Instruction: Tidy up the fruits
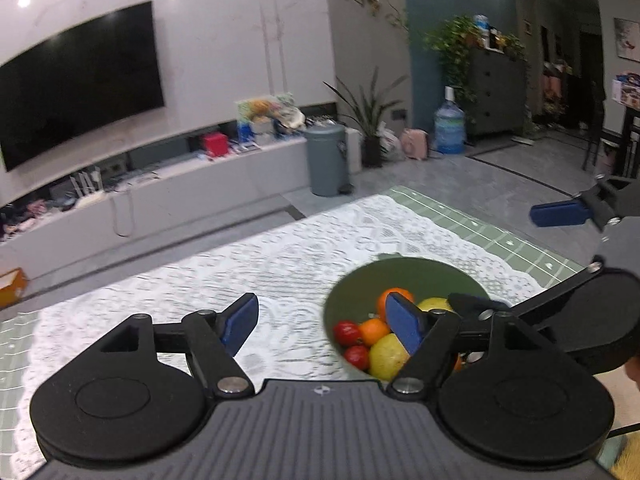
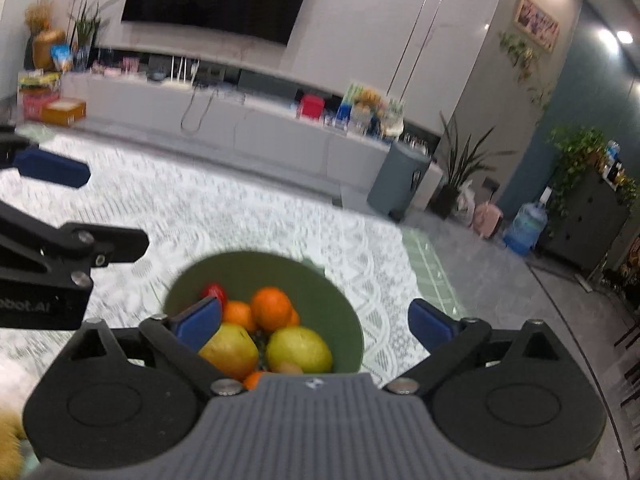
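A green bowl (image 1: 360, 284) stands on the lace-covered table and also shows in the right wrist view (image 2: 340, 304). It holds oranges (image 2: 271, 307), yellow-green pears (image 2: 299, 350) and small red tomatoes (image 1: 347, 332). My left gripper (image 1: 322, 322) is open and empty, just left of and above the bowl; its right finger overlaps the fruit. My right gripper (image 2: 316, 320) is open and empty, hovering over the bowl's near side. The right gripper's blue finger (image 1: 560, 214) shows at the right edge of the left wrist view.
A white lace cloth (image 1: 240, 264) over a green mat covers the table. Beyond its far edge are a TV cabinet (image 1: 180, 188), a grey bin (image 1: 326, 160), potted plants and a water jug (image 1: 450, 126). Something yellow (image 2: 8, 436) sits at the near left.
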`<state>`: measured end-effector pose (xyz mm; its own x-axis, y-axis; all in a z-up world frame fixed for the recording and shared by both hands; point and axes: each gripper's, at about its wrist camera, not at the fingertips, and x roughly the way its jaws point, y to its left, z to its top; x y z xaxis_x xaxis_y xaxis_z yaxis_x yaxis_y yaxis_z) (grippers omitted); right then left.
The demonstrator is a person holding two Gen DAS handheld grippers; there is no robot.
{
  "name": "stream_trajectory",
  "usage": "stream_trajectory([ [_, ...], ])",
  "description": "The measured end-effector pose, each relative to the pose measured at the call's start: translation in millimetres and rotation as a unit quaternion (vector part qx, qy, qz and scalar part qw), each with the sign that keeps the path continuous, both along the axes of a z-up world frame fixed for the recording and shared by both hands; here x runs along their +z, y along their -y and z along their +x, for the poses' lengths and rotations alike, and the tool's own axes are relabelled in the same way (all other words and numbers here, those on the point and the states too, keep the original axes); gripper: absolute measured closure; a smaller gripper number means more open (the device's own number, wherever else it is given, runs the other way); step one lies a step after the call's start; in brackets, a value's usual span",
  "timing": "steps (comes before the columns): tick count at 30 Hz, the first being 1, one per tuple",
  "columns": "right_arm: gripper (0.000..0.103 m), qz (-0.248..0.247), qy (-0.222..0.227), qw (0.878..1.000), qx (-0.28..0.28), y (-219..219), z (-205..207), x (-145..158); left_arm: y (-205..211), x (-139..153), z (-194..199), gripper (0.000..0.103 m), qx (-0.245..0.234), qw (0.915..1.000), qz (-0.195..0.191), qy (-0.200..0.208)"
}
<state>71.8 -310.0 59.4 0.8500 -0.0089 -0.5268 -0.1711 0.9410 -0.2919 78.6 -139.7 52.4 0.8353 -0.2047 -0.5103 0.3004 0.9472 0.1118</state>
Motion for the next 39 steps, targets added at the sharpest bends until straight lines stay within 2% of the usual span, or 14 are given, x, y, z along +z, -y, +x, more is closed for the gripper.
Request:
stream_trajectory([
  [5,0.004,0.031,0.039,0.999,0.003,-8.6,-27.8,19.0,-19.5,12.5,-20.0,0.015,0.028,0.9988,-0.016,0.038],
  [9,0.004,0.080,0.057,0.995,0.006,-9.0,-50.5,27.8,-31.2,18.5,-34.1,0.012,0.050,0.9966,-0.021,0.062],
  [18,0.004,0.176,0.094,0.980,0.023,-16.4,-89.0,27.7,-55.0,11.4,-53.5,0.011,0.102,0.9920,-0.035,0.066],
  [21,0.004,0.202,0.094,0.975,0.024,-19.5,-95.1,21.5,-64.3,4.5,-57.8,0.011,0.120,0.9903,-0.042,0.056],
  [25,0.004,0.214,0.094,0.972,0.010,-24.5,-99.3,8.3,-73.4,-8.2,-57.4,0.011,0.136,0.9892,-0.043,0.034],
  [32,0.004,0.171,0.063,0.983,-0.029,-27.4,-91.0,-20.5,-81.8,-32.1,-50.7,0.011,0.148,0.9882,-0.037,-0.012],
  [39,0.004,0.187,0.040,0.980,-0.056,-20.6,-77.6,-36.4,-78.3,-52.4,-48.9,0.011,0.145,0.9881,-0.031,-0.043],
])
